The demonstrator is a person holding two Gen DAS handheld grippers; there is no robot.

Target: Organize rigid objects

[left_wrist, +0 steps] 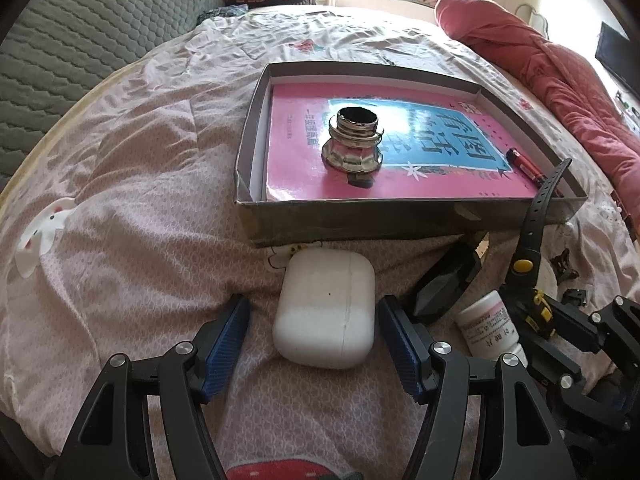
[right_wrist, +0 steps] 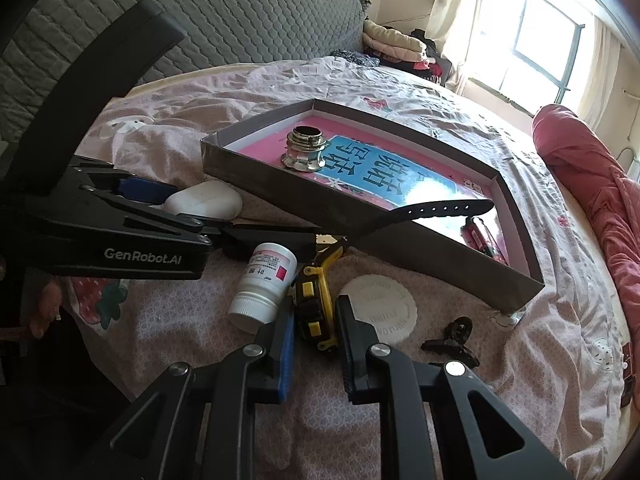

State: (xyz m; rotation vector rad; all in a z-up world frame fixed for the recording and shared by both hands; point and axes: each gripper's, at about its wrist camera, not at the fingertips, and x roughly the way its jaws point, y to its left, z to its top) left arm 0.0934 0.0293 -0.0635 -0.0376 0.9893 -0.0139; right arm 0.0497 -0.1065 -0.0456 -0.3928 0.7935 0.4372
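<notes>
Jaws: left gripper (left_wrist: 314, 344) gaped around the case (left_wrist: 326, 309); right gripper (right_wrist: 314, 338) pinched the tape measure (right_wrist: 316, 304), box (right_wrist: 420, 256) edge beyond.

Pink bed (left_wrist: 140, 152), grey quilted headboard (right_wrist: 240, 12), sunlit window (right_wrist: 532, 40), curtains (right_wrist: 456, 12)

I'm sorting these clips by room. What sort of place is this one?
Most likely a bedroom. The work surface is a bed with a rumpled pink printed quilt, a grey quilted headboard stands behind it, and folded clothes are piled near the curtained window.
</notes>
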